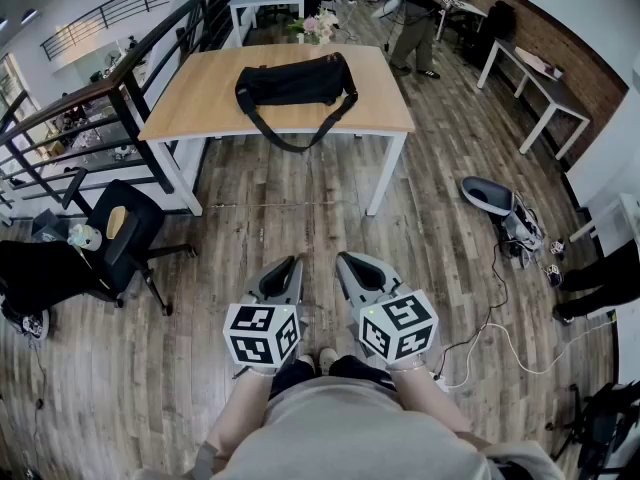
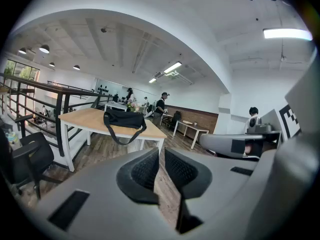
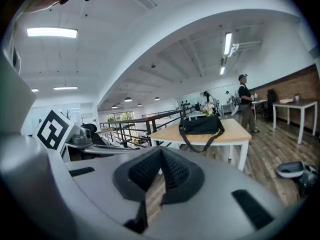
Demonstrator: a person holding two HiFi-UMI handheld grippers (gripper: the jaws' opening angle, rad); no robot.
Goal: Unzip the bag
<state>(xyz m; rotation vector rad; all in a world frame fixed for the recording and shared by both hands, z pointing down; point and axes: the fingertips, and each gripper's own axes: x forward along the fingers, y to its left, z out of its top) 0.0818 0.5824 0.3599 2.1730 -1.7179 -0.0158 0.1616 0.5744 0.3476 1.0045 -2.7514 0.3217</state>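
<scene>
Bag point(image 1: 293, 81) on table point(image 1: 200, 96); ceiling lights point(image 3: 52, 32) only in gripper views.

A: Support?
B: Wooden-top table point(image 1: 200, 98) with white legs, standing on the plank floor point(image 1: 300, 218).
A: What's on it?
B: A black bag point(image 1: 295, 80), lying flat towards the far middle. Its strap point(image 1: 330, 120) loops over the front edge.
A: Floor?
B: A black office chair point(image 1: 125, 233) left of the table, by the railing. A grey-white device point(image 1: 488, 196) to the right, well apart from the table, with cables point(image 1: 500, 333) trailing near it.
A: Flowers?
B: Flowers point(image 1: 318, 26) at the far edge, can't tell if they're on this table.
</scene>
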